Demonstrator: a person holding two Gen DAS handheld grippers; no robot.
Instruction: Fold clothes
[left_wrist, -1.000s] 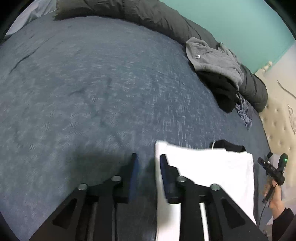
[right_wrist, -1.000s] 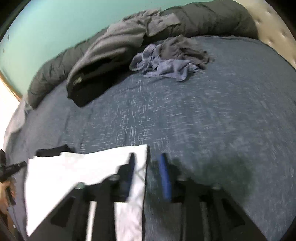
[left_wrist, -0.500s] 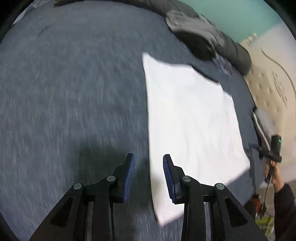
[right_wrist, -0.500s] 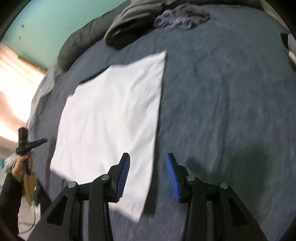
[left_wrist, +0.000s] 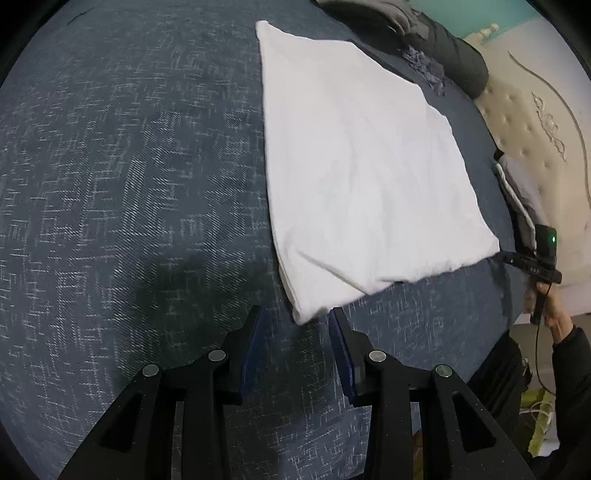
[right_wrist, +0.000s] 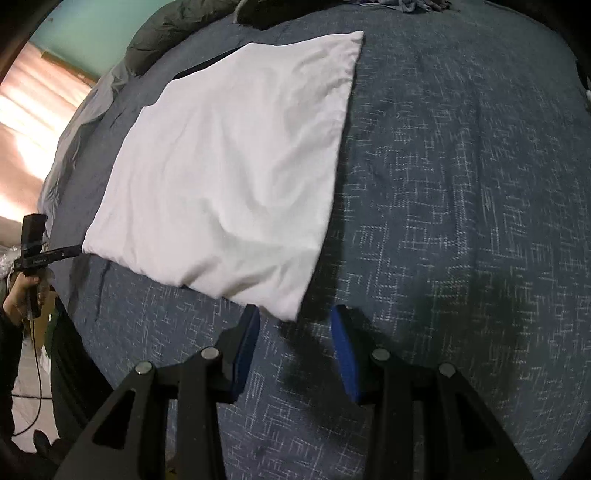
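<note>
Folded white garment (left_wrist: 365, 177) lies flat on the dark blue bedspread (left_wrist: 129, 184), a rough rectangle with soft creases. Seen from the left wrist camera it fills the 12-to-3 o'clock part of the frame; its near corner dips toward 6 o'clock, ending just beyond the fingertips.

Left gripper (left_wrist: 294, 325): jaws spread apart, nothing between the blue pads (left_wrist: 251, 354). The garment's near corner sits just ahead of the gap; contact cannot be told.

Right gripper (right_wrist: 294, 323): jaws likewise spread, empty. In the right wrist view the white garment (right_wrist: 229, 166) runs from 6 o'clock up toward 12 o'clock, and its other near corner lies just ahead of the gap between the blue pads (right_wrist: 243, 350). A dark shadow falls on the bedspread (right_wrist: 461, 184) beside that corner.

Each tong sits at one near corner of the cloth, both released.

Surroundings, left wrist view: a dark rolled duvet (left_wrist: 454, 55) at 1 o'clock along the far edge of the bed, with crumpled blue-grey clothes (left_wrist: 424, 64) against it. A cream tufted headboard (left_wrist: 535, 122) at 2 o'clock. At 4 o'clock a person's hand (left_wrist: 550, 306) in a dark sleeve grips the other device's handle.

Right wrist view: teal wall (right_wrist: 92, 33) at 11 o'clock, the person's other hand (right_wrist: 24, 295) at 8 o'clock.
</note>
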